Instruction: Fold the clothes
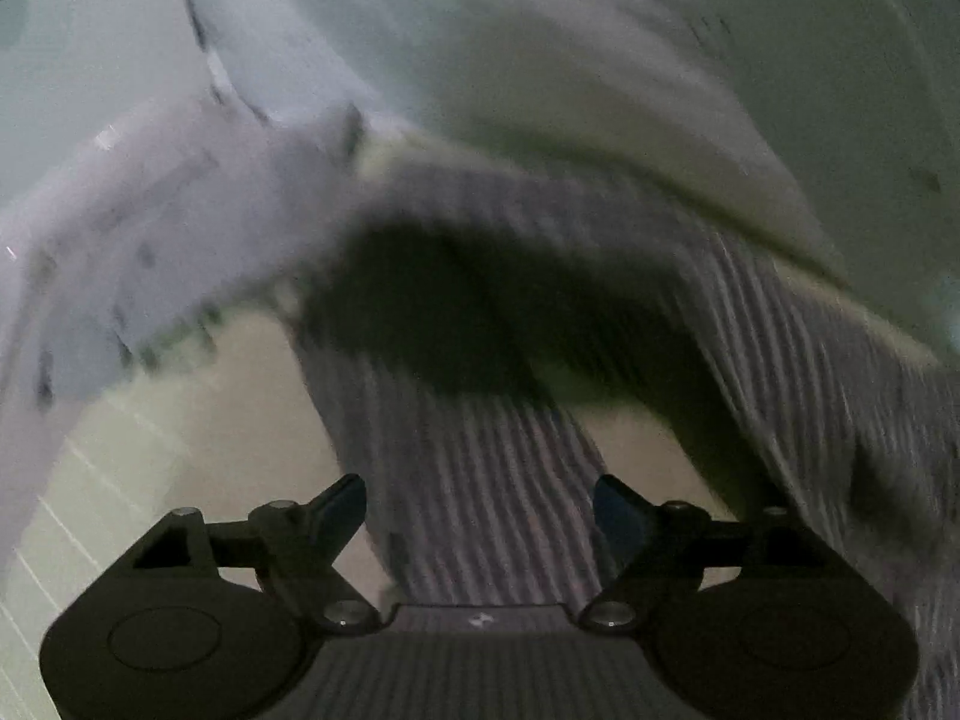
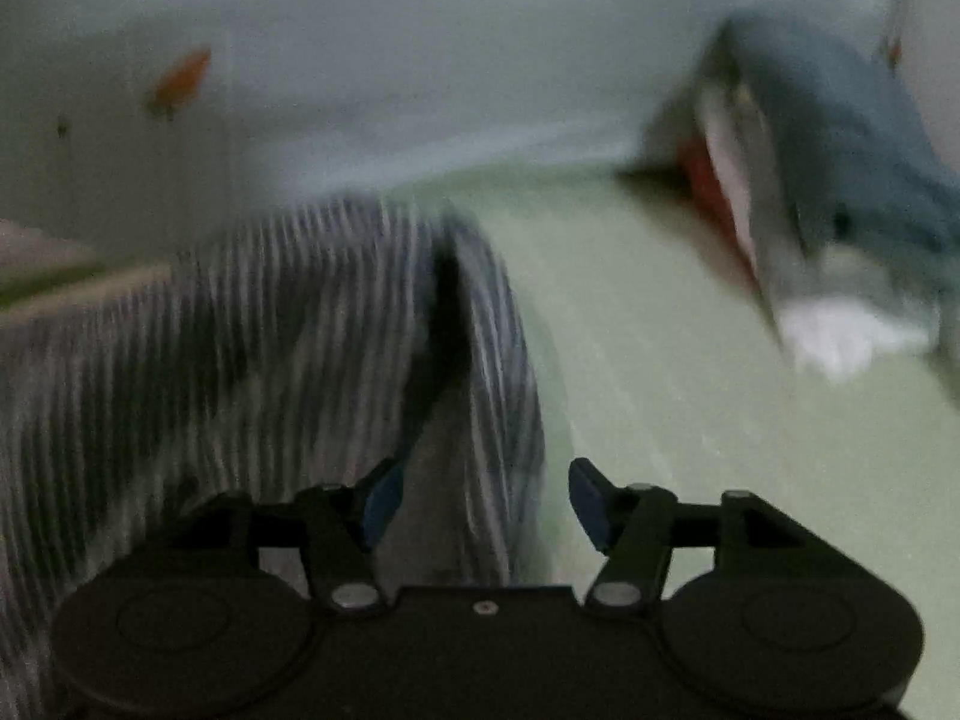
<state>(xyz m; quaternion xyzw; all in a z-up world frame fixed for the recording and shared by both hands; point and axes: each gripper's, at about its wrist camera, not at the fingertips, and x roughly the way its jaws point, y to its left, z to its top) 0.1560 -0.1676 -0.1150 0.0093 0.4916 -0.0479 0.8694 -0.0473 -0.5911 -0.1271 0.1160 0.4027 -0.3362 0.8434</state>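
Note:
A grey-and-white striped garment lies rumpled on a pale green surface; the picture is blurred. My left gripper hovers over a strip of it, jaws wide apart, and the cloth runs under the gap without the pads pressing on it. In the right wrist view the same striped garment fills the left half, with a dark fold down its middle. My right gripper stands open above the garment's right edge, where it meets the green surface. Neither gripper holds anything.
A pale lavender cloth lies at the left, and a white bulky cloth behind the striped garment. At the right stands a stack of blue-grey, red and white clothes. A pale wall with an orange mark closes the back.

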